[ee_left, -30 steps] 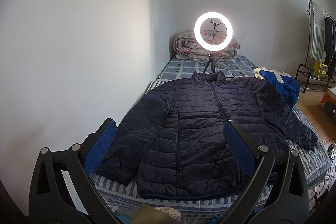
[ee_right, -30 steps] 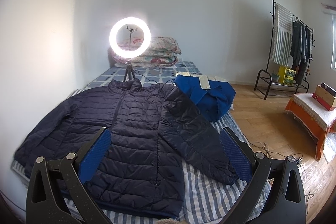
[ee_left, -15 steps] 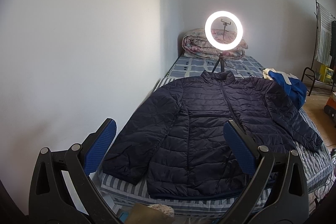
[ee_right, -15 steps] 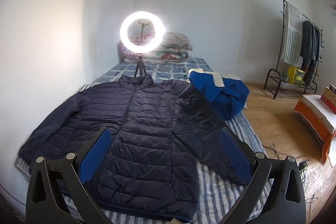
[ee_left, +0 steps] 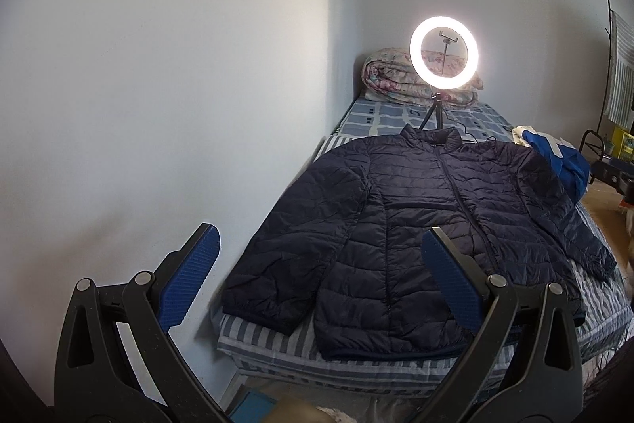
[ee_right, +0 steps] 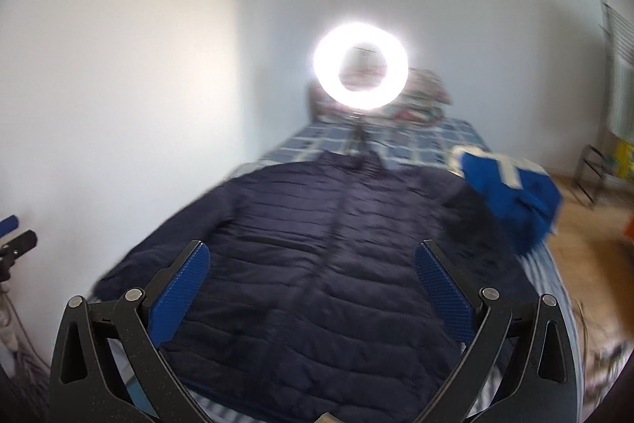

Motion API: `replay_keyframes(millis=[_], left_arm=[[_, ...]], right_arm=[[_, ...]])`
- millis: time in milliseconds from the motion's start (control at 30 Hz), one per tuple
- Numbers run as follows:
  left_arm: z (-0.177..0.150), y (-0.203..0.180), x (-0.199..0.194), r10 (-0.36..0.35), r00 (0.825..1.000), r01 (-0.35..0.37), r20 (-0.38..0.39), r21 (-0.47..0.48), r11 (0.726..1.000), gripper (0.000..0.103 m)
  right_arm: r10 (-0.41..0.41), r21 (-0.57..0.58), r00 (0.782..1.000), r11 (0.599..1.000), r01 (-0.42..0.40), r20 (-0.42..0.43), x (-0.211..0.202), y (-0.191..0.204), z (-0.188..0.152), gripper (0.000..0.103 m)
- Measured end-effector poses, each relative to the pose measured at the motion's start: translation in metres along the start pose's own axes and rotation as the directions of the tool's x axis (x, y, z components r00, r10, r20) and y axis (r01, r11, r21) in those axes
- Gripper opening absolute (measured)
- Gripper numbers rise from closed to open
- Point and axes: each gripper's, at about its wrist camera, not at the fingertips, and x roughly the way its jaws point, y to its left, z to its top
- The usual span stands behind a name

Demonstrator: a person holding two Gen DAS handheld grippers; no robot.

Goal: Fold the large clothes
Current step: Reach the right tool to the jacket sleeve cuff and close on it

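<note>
Now your left claw (ee_left: 319,262) and right claw (ee_right: 311,276) are both spread wide and grasp nothing, above the navy jacket (ee_left: 416,221) lying flat on the bed (ee_left: 277,337).

no legible text, labels or numbers

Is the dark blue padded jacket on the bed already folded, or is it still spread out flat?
Spread out. The jacket lies flat on the bed, front up, both sleeves angled out to the sides, with no fold visible.
</note>
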Motion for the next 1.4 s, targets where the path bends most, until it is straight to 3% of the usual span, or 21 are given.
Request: replay_keyframes(millis=[267,367,433,533,633,700,800,867,933,1000,1167,1300,1400], left_arm=[[-0.021,0.04,-0.016,0.003,1.0,-0.003,0.003,-0.054,0.999,0.102],[-0.026,0.049,-0.023,0.005,1.0,-0.005,-0.001,-0.061,0.998,0.101],[-0.029,0.053,-0.028,0.008,1.0,-0.008,-0.004,-0.067,0.998,0.101],[-0.035,0.06,-0.037,0.02,1.0,-0.021,-0.014,-0.063,0.998,0.101],[-0.043,0.065,-0.046,0.028,0.999,-0.029,-0.028,-0.066,0.997,0.101],[-0.048,0.069,-0.052,0.027,0.999,-0.03,-0.037,-0.077,0.997,0.101],[-0.055,0.075,-0.059,0.033,0.998,-0.037,-0.053,-0.094,0.995,0.101],[-0.058,0.078,-0.064,0.046,0.997,-0.052,-0.057,-0.098,0.994,0.101],[-0.061,0.08,-0.068,0.053,0.997,-0.058,-0.06,-0.093,0.994,0.101],[-0.063,0.082,-0.07,0.06,0.996,-0.066,-0.065,-0.094,0.993,0.101],[-0.068,0.083,-0.073,0.051,0.996,-0.056,-0.071,-0.076,0.996,0.101],[-0.068,0.08,-0.072,0.054,0.996,-0.058,-0.075,-0.061,0.996,0.101],[-0.067,0.08,-0.07,0.05,0.996,-0.055,-0.075,-0.061,0.997,0.101]], right_arm=[[0.176,-0.21,0.981,0.959,-0.188,-0.075,0.065,0.087,0.011,0.102],[0.24,-0.282,0.96,0.92,-0.272,-0.142,0.094,0.125,0.006,0.099],[0.293,-0.33,0.934,0.878,-0.348,-0.205,0.108,0.152,-0.002,0.089],[0.357,-0.387,0.886,0.803,-0.454,-0.297,0.124,0.189,-0.017,0.083],[0.407,-0.428,0.816,0.705,-0.566,-0.409,0.137,0.23,-0.039,0.072],[0.414,-0.435,0.777,0.657,-0.616,-0.475,0.148,0.252,-0.052,0.066],[0.402,-0.453,0.739,0.601,-0.658,-0.54,0.165,0.284,-0.071,0.064],[0.394,-0.45,0.712,0.573,-0.685,-0.582,0.173,0.302,-0.082,0.05],[0.386,-0.445,0.681,0.541,-0.714,-0.623,0.183,0.32,-0.096,0.047],[0.37,-0.463,0.675,0.517,-0.72,-0.638,0.193,0.336,-0.108,0.047],[0.339,-0.46,0.633,0.466,-0.756,-0.696,0.212,0.363,-0.132,0.047],[0.307,-0.458,0.62,0.459,-0.761,-0.722,0.227,0.379,-0.149,0.047],[0.28,-0.467,0.625,0.465,-0.752,-0.728,0.232,0.382,-0.155,0.047]])
